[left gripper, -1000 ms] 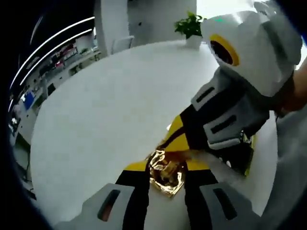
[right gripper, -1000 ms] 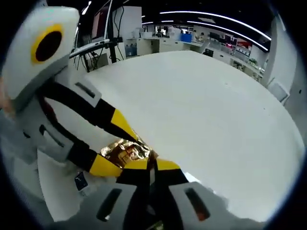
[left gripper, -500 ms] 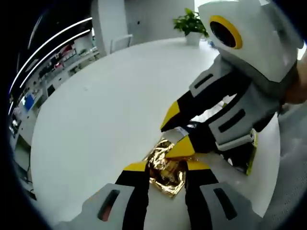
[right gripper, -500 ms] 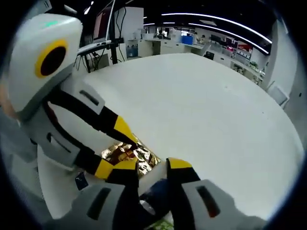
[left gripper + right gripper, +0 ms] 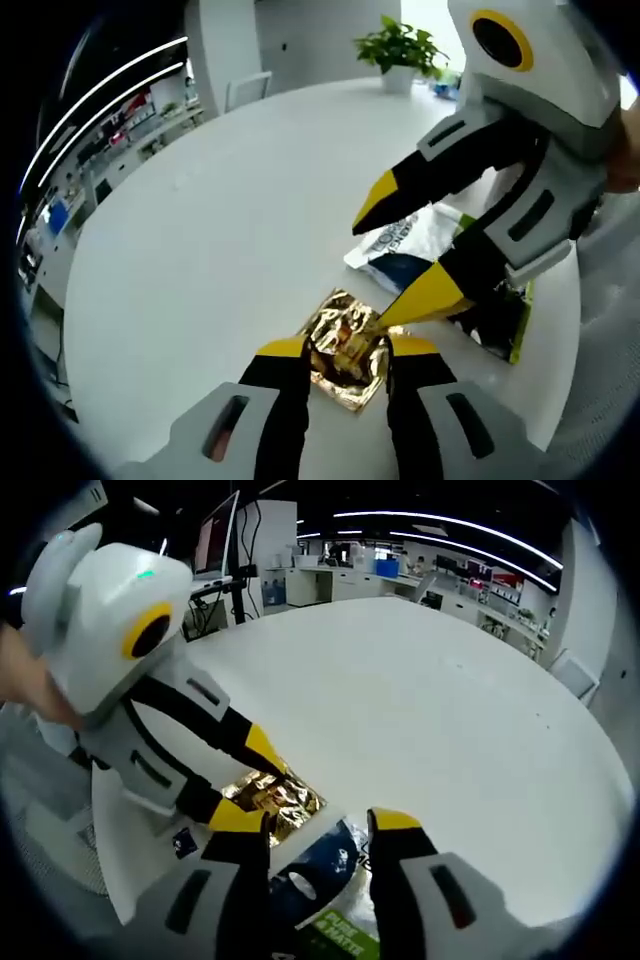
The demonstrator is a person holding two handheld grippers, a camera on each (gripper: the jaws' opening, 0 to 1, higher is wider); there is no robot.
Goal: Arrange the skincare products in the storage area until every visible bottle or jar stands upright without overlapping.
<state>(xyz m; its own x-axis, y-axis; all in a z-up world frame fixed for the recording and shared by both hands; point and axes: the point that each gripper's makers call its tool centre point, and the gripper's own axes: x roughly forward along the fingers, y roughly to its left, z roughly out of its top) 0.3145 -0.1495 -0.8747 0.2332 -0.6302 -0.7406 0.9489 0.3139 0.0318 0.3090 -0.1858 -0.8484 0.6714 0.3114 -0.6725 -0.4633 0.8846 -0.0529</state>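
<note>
A crumpled gold foil sachet (image 5: 346, 348) is pinched between the jaws of the left claw (image 5: 345, 350) and kept low on the white counter (image 5: 200, 250), probably so that it stays put while the neighbouring packets are sorted. The right claw (image 5: 320, 825) is spread wide, holding nothing, its jaws set on either side of a dark blue and white pouch (image 5: 310, 875) just beside the gold foil sachet; a grasp there appears to be intended. Another dark packet with a green edge (image 5: 495, 320) lies under the right claw. No upright bottle or jar can be seen. A potted plant (image 5: 400, 55) stands at the far edge.
</note>
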